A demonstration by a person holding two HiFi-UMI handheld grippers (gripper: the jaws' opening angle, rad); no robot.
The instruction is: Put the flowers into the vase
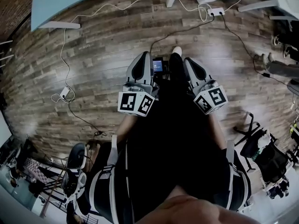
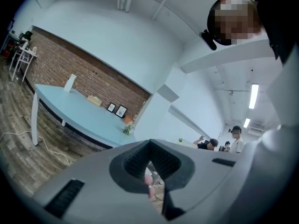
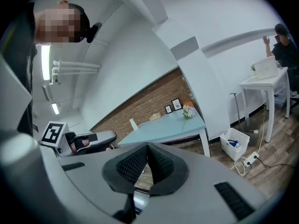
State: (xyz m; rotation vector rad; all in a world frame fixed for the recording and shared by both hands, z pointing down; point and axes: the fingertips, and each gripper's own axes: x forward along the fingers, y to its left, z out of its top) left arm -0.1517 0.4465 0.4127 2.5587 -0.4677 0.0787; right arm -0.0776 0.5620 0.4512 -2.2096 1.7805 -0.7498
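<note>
A small bunch of pale flowers [image 2: 127, 129] stands far off at the end of a light blue table [image 2: 84, 115], and shows in the right gripper view as flowers [image 3: 188, 111] on that table [image 3: 163, 127]. I cannot make out a vase. In the head view both grippers are held low in front of the person's dark clothes, above the wooden floor. The left gripper [image 1: 143, 63] is shut with nothing between its pads [image 2: 140, 158]. The right gripper [image 1: 192, 69] also has its jaws together and empty. Its pads [image 3: 159, 164] meet in its own view.
Cables and a power strip [image 1: 215, 11] lie on the floor ahead. A white bin [image 3: 233, 143] sits by a white desk [image 3: 264, 80] where a person is seated. More people [image 2: 236, 139] stand at the back. A small screen [image 1: 158, 65] shows between the grippers.
</note>
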